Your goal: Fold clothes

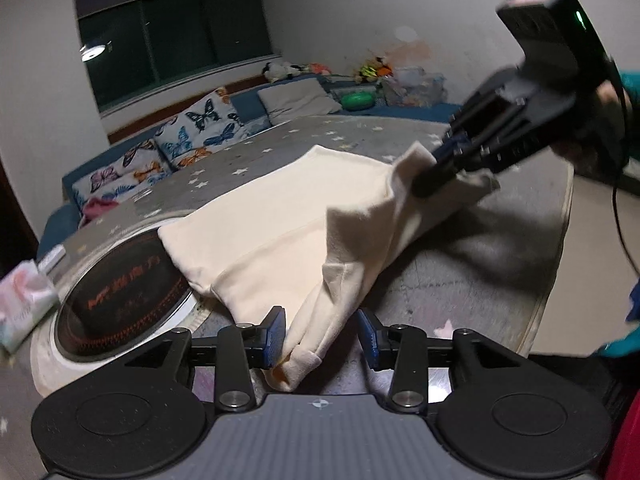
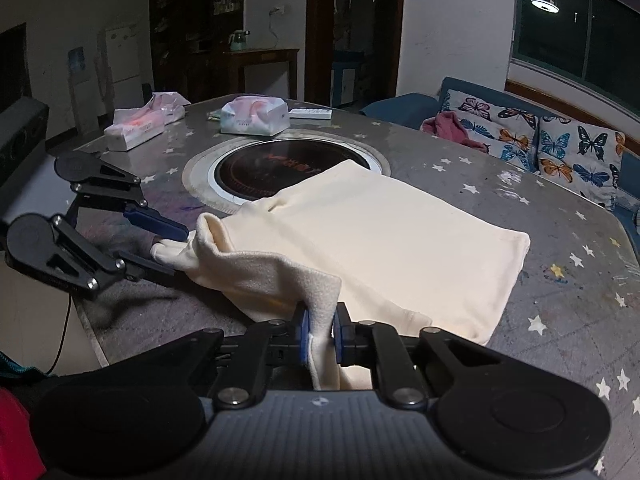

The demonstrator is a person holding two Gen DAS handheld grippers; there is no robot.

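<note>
The grey, star-printed tabletop [image 2: 480, 184] fills both views, with a round black induction hob [image 2: 280, 168] sunk into its middle. A folded cream knit garment [image 2: 380, 236] lies across the table, its far corner overlapping the hob's rim at about 4 o'clock from the hob's centre in the right wrist view. Beyond the table, toward 2 o'clock in that view, a blue sofa carries butterfly-print cushions [image 2: 560, 144]; two soft tissue packs [image 2: 256, 116] sit on the table's far side at 11 o'clock.

The right gripper [image 2: 320, 338] is clamped on a raised fold of the cream cloth — its blue pads press the fabric from both sides, and the fold is lifted off the table. In the left wrist view it [image 1: 436, 170] shows at 2 o'clock, pinching the garment's peaked corner.

The left gripper [image 1: 326, 336] stands part-open: a bunched end of the cloth lies between its blue fingers [image 1: 276, 334], brushing the left pad while the right pad is clear of it.
</note>
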